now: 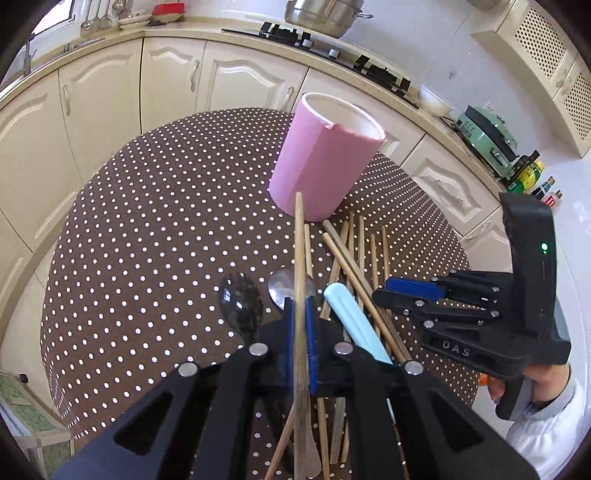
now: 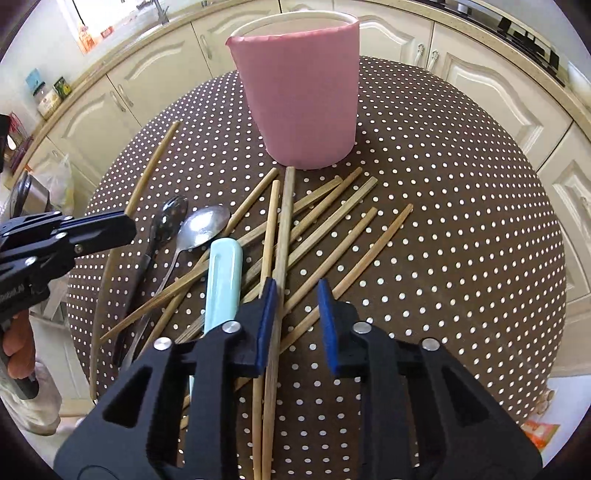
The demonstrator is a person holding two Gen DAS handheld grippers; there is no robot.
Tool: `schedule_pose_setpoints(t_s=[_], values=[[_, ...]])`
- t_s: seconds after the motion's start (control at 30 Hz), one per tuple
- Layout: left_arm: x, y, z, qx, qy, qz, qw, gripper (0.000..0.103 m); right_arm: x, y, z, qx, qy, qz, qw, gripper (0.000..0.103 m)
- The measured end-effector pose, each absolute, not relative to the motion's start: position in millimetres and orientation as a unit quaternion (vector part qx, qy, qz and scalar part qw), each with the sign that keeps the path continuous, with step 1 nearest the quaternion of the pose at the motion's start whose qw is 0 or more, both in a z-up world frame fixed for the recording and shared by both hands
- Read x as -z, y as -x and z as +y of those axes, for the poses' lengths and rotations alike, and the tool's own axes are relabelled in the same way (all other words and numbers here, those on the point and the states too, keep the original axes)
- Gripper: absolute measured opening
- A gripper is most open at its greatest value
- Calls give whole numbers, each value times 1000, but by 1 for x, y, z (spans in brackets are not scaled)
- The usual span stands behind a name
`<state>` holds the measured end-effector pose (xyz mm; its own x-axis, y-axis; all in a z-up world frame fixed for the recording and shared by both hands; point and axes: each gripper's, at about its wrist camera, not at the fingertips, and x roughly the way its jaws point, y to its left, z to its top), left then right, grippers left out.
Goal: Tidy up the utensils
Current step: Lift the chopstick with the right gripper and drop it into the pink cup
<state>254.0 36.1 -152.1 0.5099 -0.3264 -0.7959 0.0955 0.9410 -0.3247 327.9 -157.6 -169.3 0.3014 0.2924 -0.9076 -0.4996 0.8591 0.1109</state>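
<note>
My left gripper (image 1: 302, 332) is shut on one long wooden chopstick (image 1: 300, 251), which points toward the pink cup (image 1: 325, 162). The right wrist view shows this gripper (image 2: 122, 225) at the left, holding that stick (image 2: 151, 162) above the table. My right gripper (image 2: 299, 325) hangs open over the chopstick pile (image 2: 332, 221); a thick wooden stick (image 2: 284, 240) runs beside its left pad and a thin one lies across the gap. A dark spoon (image 2: 171, 218), a silver spoon (image 2: 203, 225) and a light-blue handle (image 2: 223, 273) lie left of it. The pink cup (image 2: 303, 92) stands upright behind the pile.
Everything sits on a round table with a brown polka-dot cloth (image 1: 147, 240). Cream kitchen cabinets (image 1: 103, 92) curve around behind it, with a hob and a steel pot (image 1: 325, 14) on the counter. The right gripper (image 1: 384, 291) and a hand (image 1: 543, 384) sit at the right.
</note>
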Motion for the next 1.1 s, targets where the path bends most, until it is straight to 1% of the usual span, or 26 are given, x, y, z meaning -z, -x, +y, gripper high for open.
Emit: schedule_pose_setpoints(t_s=[0.17, 0.3, 0.4, 0.53, 0.67, 0.83, 0.9, 1.1], values=[[148, -254, 36, 124, 116, 475, 863, 6, 173, -340, -141, -251, 133, 563, 776, 14], [143, -255, 34, 130, 119, 467, 866, 6, 173, -342, -131, -257, 119, 563, 776, 6], [132, -251, 32, 145, 120, 448, 874, 6, 168, -345, -135, -278, 90, 554, 780, 6], [111, -242, 27, 164, 115, 406, 892, 6, 148, -340, -162, -293, 45, 516, 804, 6], [80, -238, 23, 184, 113, 344, 914, 6, 106, -336, -182, -309, 0, 446, 840, 6], [37, -251, 15, 188, 102, 263, 941, 6, 42, -330, -200, -305, -33, 324, 895, 6], [20, -259, 10, 176, 95, 225, 953, 6, 22, -333, -202, -284, -40, 258, 923, 6], [-21, -282, -5, 161, 75, 119, 977, 6, 1, -353, -202, -264, -105, 140, 948, 6]])
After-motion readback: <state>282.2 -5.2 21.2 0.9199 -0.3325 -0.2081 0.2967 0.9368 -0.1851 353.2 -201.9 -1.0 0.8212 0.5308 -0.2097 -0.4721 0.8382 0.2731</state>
